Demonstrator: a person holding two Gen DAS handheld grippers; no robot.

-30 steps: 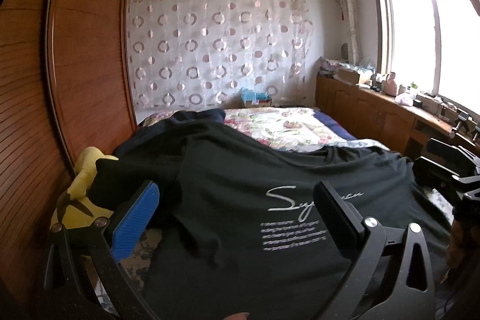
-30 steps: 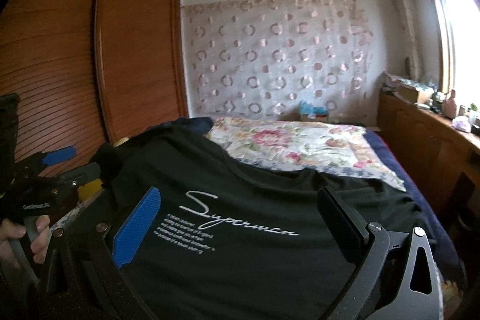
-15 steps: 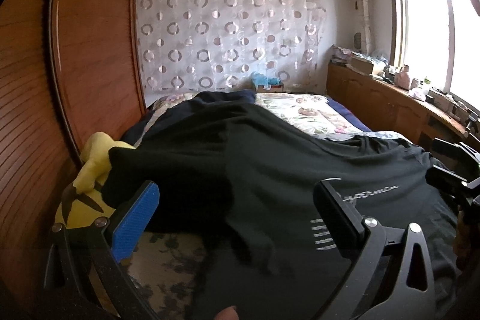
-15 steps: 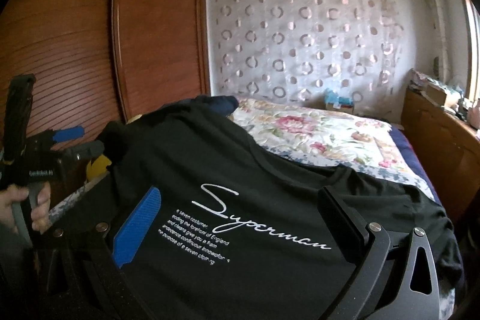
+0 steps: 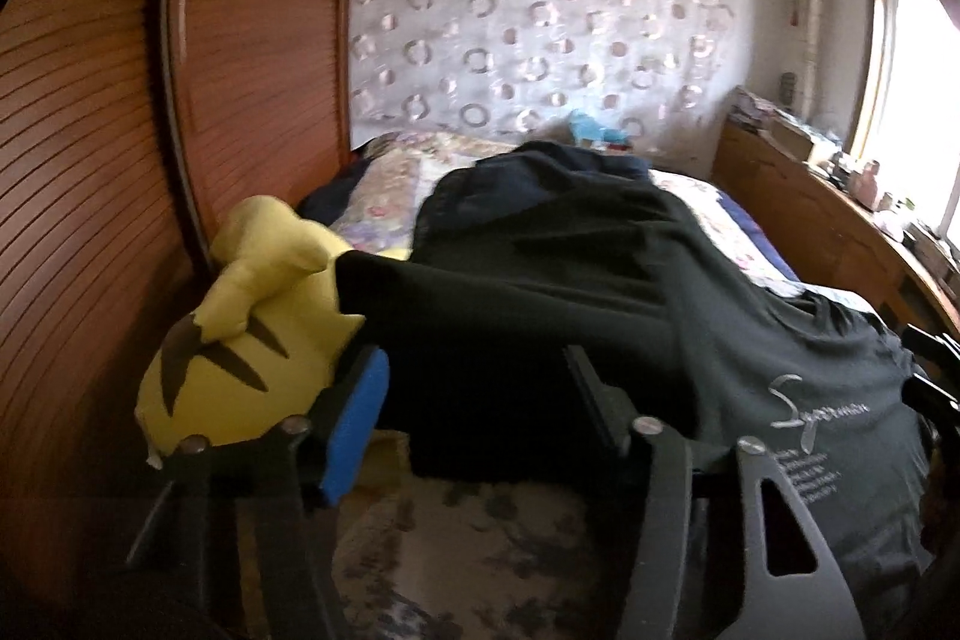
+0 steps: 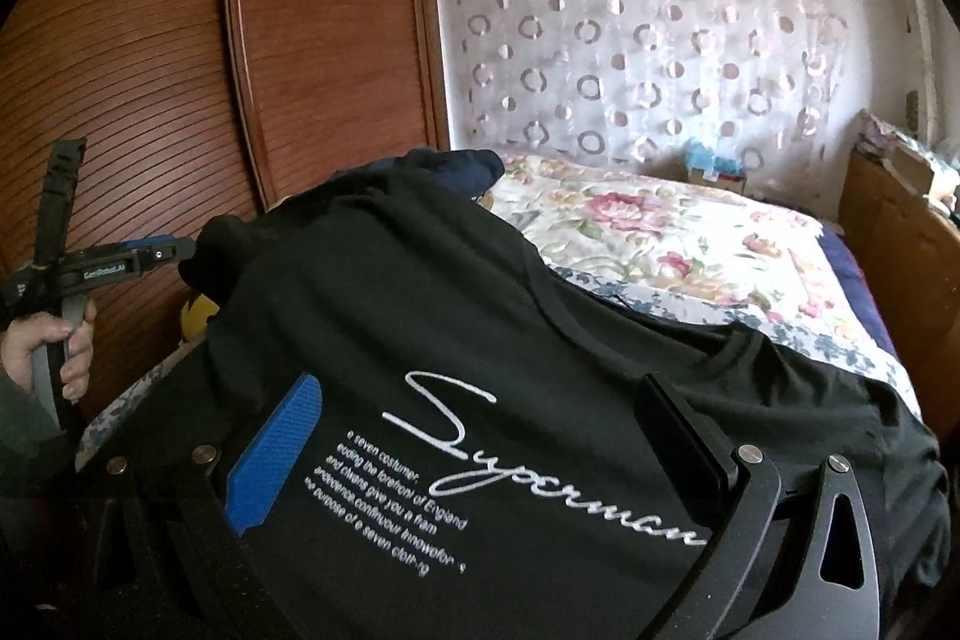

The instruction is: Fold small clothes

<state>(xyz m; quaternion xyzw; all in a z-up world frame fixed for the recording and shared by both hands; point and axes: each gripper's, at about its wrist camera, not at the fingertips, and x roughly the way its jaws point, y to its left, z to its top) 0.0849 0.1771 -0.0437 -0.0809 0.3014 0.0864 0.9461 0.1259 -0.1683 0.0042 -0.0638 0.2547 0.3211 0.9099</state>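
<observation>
A black T-shirt (image 6: pixel 480 316) with white script print (image 6: pixel 540 460) lies spread on the bed. My right gripper (image 6: pixel 480 448) hovers open just over the printed chest, blue pad on the left, black finger on the right. My left gripper (image 5: pixel 474 412) is open at the shirt's left sleeve (image 5: pixel 480 328), and the sleeve cloth lies between its blue pad and black finger. In the right wrist view the left gripper (image 6: pixel 174 250) shows at the far left, held by a hand, with its tips at the sleeve end (image 6: pixel 222 244).
A yellow plush toy (image 5: pixel 240 340) sits against the sleeve on the left, beside the wooden wardrobe doors (image 5: pixel 120 160). A navy garment (image 5: pixel 558 166) lies beyond the shirt. The floral bedcover (image 6: pixel 660 232) stretches behind. A wooden cabinet (image 5: pixel 810 220) runs along the window side.
My left gripper has swung left from the printed chest to the sleeve beside the plush toy, and its fingers stand closer together. The right gripper has drawn nearer to the print.
</observation>
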